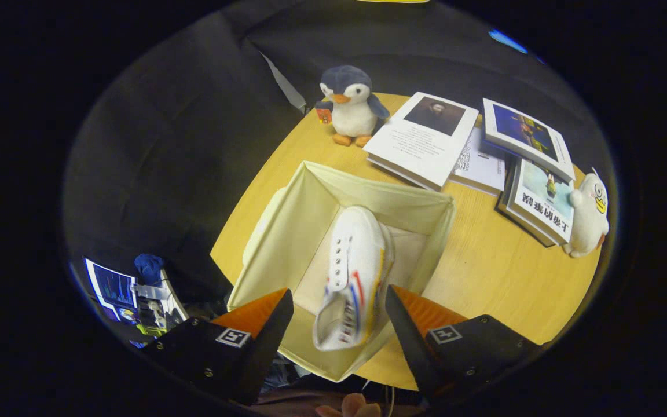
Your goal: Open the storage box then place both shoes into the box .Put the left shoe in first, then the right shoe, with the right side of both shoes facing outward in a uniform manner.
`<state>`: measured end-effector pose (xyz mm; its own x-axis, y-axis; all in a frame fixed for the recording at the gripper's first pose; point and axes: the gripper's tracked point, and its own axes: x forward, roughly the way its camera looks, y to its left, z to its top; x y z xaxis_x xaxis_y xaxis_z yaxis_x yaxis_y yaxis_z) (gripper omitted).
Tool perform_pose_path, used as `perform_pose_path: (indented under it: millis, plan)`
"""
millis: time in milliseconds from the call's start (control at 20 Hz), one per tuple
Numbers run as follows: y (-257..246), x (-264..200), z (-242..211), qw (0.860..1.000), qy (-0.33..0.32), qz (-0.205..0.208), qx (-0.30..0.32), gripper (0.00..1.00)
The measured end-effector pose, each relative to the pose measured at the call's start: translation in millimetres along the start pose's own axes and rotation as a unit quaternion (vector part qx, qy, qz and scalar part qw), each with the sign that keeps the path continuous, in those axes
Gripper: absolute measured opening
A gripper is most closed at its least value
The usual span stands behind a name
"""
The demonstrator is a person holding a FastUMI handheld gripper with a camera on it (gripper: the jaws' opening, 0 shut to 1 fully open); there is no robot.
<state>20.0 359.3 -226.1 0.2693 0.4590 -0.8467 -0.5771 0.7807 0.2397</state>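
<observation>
A cream fabric storage box (287, 231) stands open on the wooden table, just ahead of my fingers. One white shoe (354, 272) with red, blue and yellow side stripes lies tilted inside it, toe pointing away toward the box's far wall, heel nearest me. My gripper (339, 315) hovers above the box's near edge, open. The shoe's heel sits in the gap between the fingers, and neither finger touches it. The box lid hangs down along the outer left wall (264, 223).
Beyond the box, a plush penguin (351, 107) stands at the table's far edge. Several books (426, 136) lie to its right, with a white plush duck (588, 214) at the far right. A person's fingers (351, 405) show below my gripper. Monitors (110, 286) glow off the table's left side.
</observation>
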Motion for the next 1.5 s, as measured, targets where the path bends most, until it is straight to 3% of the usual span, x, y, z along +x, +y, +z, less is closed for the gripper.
perform_pose_path:
  millis: [300,500,700,1100,1200,1500]
  plan:
    - [-12,-35,9,0.999,-0.052,-0.002,0.004,0.98]
    - [-32,-91,29,0.988,-0.15,-0.006,0.025,0.98]
    - [-73,-169,45,0.96,-0.272,-0.055,0.032,0.98]
    - [-143,-295,32,0.882,-0.439,-0.161,0.057,0.98]
    - [-158,-312,23,0.871,-0.455,-0.175,0.064,0.98]
    - [-203,-347,-8,0.854,-0.471,-0.198,0.098,0.98]
